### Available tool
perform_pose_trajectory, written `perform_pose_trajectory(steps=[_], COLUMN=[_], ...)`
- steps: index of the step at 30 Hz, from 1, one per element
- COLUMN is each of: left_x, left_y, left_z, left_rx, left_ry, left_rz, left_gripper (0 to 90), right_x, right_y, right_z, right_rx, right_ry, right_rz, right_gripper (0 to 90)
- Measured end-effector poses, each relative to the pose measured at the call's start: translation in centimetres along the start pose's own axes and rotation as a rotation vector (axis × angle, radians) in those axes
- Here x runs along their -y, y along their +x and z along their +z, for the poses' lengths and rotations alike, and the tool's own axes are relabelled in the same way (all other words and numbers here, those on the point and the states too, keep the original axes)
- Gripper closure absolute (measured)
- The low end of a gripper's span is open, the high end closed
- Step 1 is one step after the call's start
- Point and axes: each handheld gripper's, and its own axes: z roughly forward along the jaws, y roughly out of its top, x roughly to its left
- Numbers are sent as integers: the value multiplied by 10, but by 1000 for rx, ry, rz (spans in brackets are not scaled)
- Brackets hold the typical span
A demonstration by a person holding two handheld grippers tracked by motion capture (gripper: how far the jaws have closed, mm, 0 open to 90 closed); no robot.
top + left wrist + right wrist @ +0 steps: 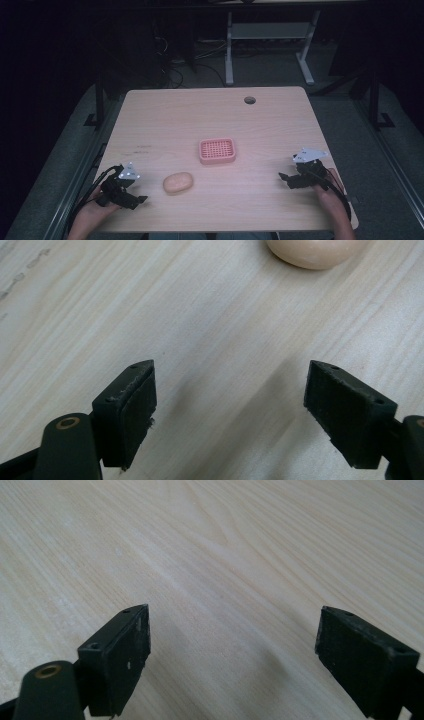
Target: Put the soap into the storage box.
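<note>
The table (280, 115) is big, made of pale wood, w/ a small round hole (249, 100) near the far edge. A few dark marks sit on the wood at the left side.

Left arm comes in from the bottom left corner. The hand (92, 202) rests low at the near left edge, wrapped round the left gripper (131, 199). That gripper points to the right & a bit forward, toward the soap. Its jaws stand wide apart w/ nothing between them, only bare wood. A grey plate sits on top & a cable trails back to the wrist.

Right arm comes in from the bottom right corner. The hand (327, 192) sits near the right edge, holding the right gripper (286, 178). It points left, toward the middle of the table. Its jaws are spread wide too, w/ just wood below. It is well apart from the other things.

The dish (217, 150) is pink, w/ a grid of holes inside. It sits flat near the middle of the table, its long side running left to right.

The soap (178, 182) is a peach oval lump. It lies flat, near the dish, in front & to the left of it, not touching. Its long axis runs left to right, w/ the right end tipped a bit away from the person. In the left gripper view it (312, 252) sits ahead of the jaws at the top edge.
</note>
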Motion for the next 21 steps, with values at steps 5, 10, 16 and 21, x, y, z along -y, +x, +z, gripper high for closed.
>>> perform_pose_trajectory(steps=[5, 10, 16, 21], left_x=[-2, -2, -6, -9], left_y=[-2, -2, -7, -10], left_z=[-1, -2, -3, -4], left_rx=[-2, 0, 5, 9], left_ry=[-5, -8, -19, -25], left_rz=[9, 14, 39, 47], left_gripper=[224, 223, 223, 223], right_x=[0, -1, -1, -2], right_y=[0, 1, 1, 2], right_z=[-1, -1, -1, -1], right_rx=[2, 1, 5, 3], right_ry=[0, -1, -2, -2], right_rz=[-1, -3, -3, -13], right_gripper=[139, 139, 139, 139])
